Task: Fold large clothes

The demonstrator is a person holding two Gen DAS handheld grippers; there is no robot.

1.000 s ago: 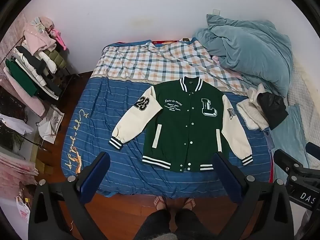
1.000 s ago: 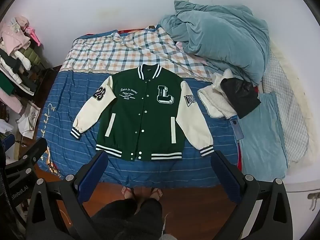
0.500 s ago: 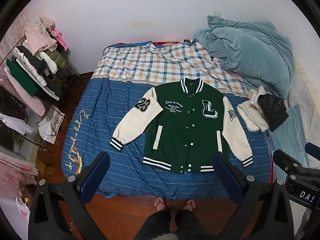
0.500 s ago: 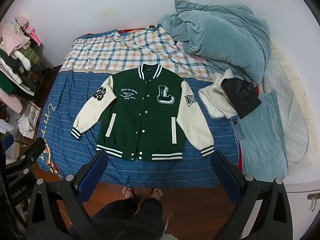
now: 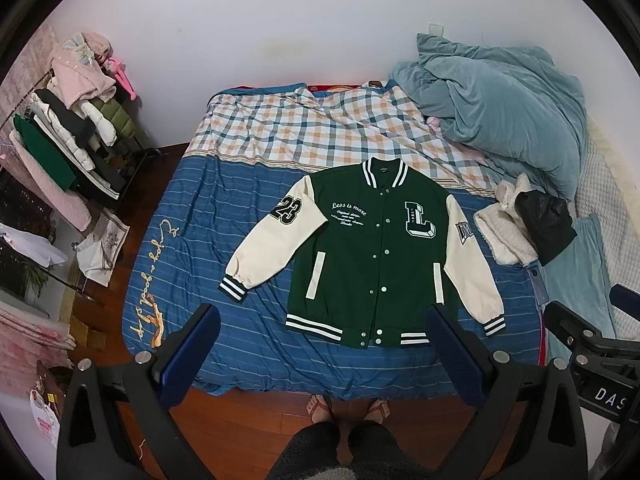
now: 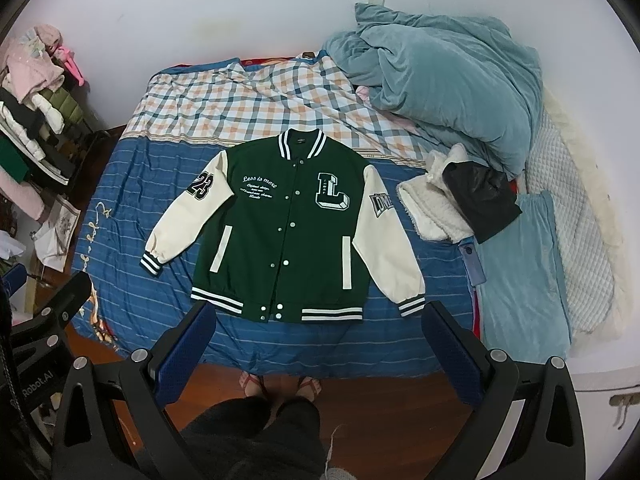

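A green varsity jacket [image 5: 372, 256] [image 6: 280, 232] with cream sleeves lies flat, face up and buttoned, on the blue striped bedspread [image 5: 200, 248] [image 6: 128, 216]. Its collar points toward the wall and both sleeves angle outward and down. My left gripper [image 5: 322, 324] is held high above the bed's near edge, open, with nothing between its blue pads. My right gripper [image 6: 318, 320] hovers at the same height, open and empty, over the jacket's hem. Neither touches the jacket.
A teal duvet [image 5: 500, 120] is heaped at the bed's far right, with a white fleece and black garment [image 5: 540, 224] beside the jacket's right sleeve. A clothes rack [image 5: 60, 148] stands left. The person's feet [image 5: 348, 406] rest on the wooden floor at the bed's edge.
Both views have drifted slightly; the jacket sits a touch lower in the left view. The jacket itself has not moved, and both grippers stay open.
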